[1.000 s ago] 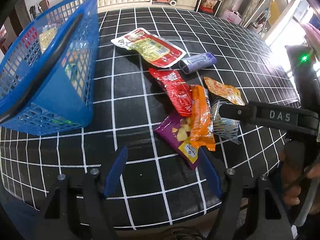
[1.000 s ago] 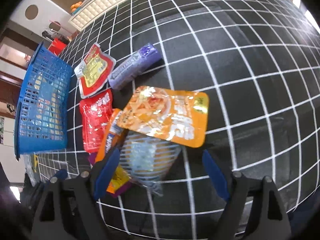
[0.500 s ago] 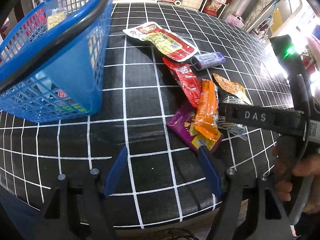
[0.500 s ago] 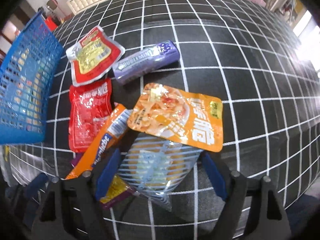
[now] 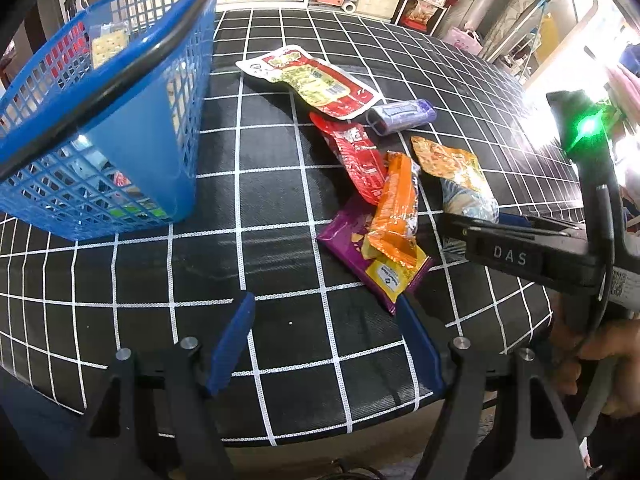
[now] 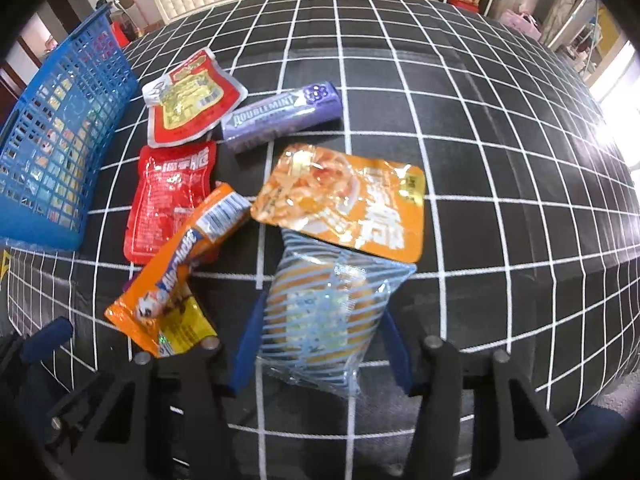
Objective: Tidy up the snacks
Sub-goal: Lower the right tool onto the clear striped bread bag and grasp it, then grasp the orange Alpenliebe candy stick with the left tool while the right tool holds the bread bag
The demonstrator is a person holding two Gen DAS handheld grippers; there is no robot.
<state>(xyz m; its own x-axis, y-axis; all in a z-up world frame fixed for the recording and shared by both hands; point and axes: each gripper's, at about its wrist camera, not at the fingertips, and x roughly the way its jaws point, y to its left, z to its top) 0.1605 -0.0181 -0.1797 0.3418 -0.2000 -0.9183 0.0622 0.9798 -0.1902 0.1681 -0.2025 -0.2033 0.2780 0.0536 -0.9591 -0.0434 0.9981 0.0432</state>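
Straddling the striped clear pastry packet (image 6: 320, 312), the open right gripper (image 6: 320, 344) should close gently before lifting toward the blue basket (image 6: 60, 152) at ten o'clock; the left gripper (image 5: 324, 336) hovers open.

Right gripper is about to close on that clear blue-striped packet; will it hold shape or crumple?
The blue-striped packet looks like thin film around a round pastry, so the film likely crinkles while the contents resist and may crush. Its top edge lies under the orange pouch, which may shift on lifting. The glossy film may slip.

Basket (image 5: 132, 128) left of snack pile (image 5: 384, 200)
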